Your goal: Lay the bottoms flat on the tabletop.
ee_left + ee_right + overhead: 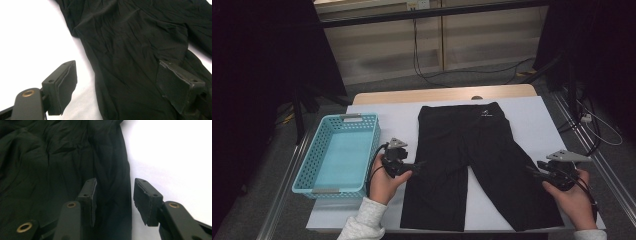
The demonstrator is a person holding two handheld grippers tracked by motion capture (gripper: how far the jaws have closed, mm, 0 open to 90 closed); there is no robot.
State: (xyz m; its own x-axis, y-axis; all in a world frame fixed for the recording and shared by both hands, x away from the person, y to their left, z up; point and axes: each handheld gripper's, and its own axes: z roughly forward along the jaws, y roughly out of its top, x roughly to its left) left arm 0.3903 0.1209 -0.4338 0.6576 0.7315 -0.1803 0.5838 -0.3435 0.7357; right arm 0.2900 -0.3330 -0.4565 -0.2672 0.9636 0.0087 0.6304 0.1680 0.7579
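A pair of black shorts (472, 150) lies flat on the white sheet (532, 115), waistband at the far side and legs toward me. My left gripper (419, 164) sits at the outer edge of the left leg. In the left gripper view its jaws (117, 85) stand wide open, one over the white sheet and one over the black cloth (130, 50). My right gripper (529, 170) is at the outer edge of the right leg. In the right gripper view it (115, 198) is open, and the hem edge of the shorts (50, 165) runs between the pads without being pinched.
A light blue plastic basket (309, 160) stands at the left of the table, beside my left hand. The wooden table edge (442, 94) shows beyond the sheet. Cables and dark stands lie on the floor behind and to the right.
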